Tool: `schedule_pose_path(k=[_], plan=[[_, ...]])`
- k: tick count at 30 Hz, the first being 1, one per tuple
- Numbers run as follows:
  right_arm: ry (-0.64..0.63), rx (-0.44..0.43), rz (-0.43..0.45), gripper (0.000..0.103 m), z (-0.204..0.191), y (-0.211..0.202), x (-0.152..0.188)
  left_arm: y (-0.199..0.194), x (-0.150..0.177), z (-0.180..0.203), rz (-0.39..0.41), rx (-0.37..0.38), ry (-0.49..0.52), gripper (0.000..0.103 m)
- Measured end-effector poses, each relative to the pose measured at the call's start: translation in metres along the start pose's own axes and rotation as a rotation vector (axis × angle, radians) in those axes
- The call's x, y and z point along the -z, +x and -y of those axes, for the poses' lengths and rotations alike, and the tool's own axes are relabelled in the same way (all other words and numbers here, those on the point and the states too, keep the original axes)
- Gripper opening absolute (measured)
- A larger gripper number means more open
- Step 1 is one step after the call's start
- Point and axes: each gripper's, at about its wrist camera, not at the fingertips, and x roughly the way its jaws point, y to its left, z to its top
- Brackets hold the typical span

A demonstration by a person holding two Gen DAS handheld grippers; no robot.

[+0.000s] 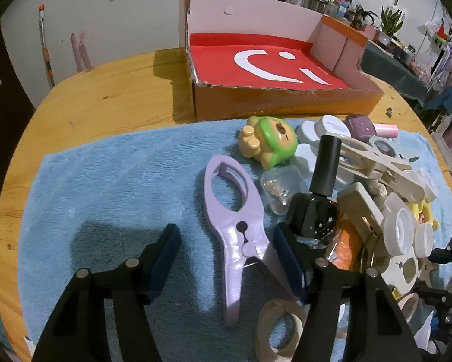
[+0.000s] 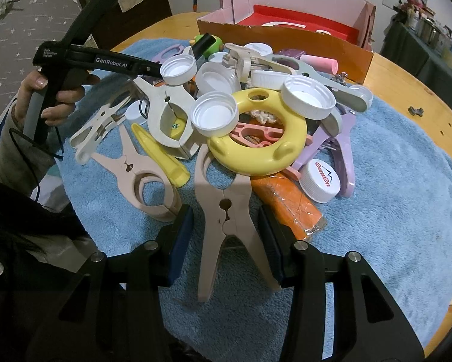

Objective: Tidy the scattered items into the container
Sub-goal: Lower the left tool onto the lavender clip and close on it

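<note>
**2 clips between 2 pairs of pads**

Heaped on the blue towel (image 2: 391,211) near the table's (image 1: 111,90) middle: pegs, white caps, a yellow ring (image 2: 256,138). Just behind, toward the far edge, the empty red-floored box (image 1: 274,60), cut low in front, likely for easy dropping in.

Lilac clip (image 1: 238,226) flat between the half-open left gripper (image 1: 226,259) pads, untouched so far. Beige clip (image 2: 222,211) straddled by the right gripper (image 2: 226,238), jaws narrow, contact unclear. Both angled downward, seemingly lining up on the clips' waists.
</note>
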Motion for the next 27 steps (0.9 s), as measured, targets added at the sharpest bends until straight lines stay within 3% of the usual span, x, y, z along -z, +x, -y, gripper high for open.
schedule_pose_path(k=[11,17,21,27], plan=[[0.010,-0.032,0.009,0.043,0.006,-0.001,-0.002,0.002,-0.003,-0.013,-0.037,0.033,0.012,0.077],[0.009,-0.043,0.010,0.043,0.007,-0.001,-0.002,-0.006,-0.004,-0.016,-0.026,-0.059,0.035,0.079],[0.007,-0.041,0.009,0.043,0.006,-0.001,-0.002,-0.003,-0.005,-0.028,-0.052,-0.008,-0.026,0.079],[0.004,-0.036,0.007,0.043,0.006,-0.001,-0.002,0.000,-0.002,-0.020,-0.093,0.031,-0.039,0.079]])
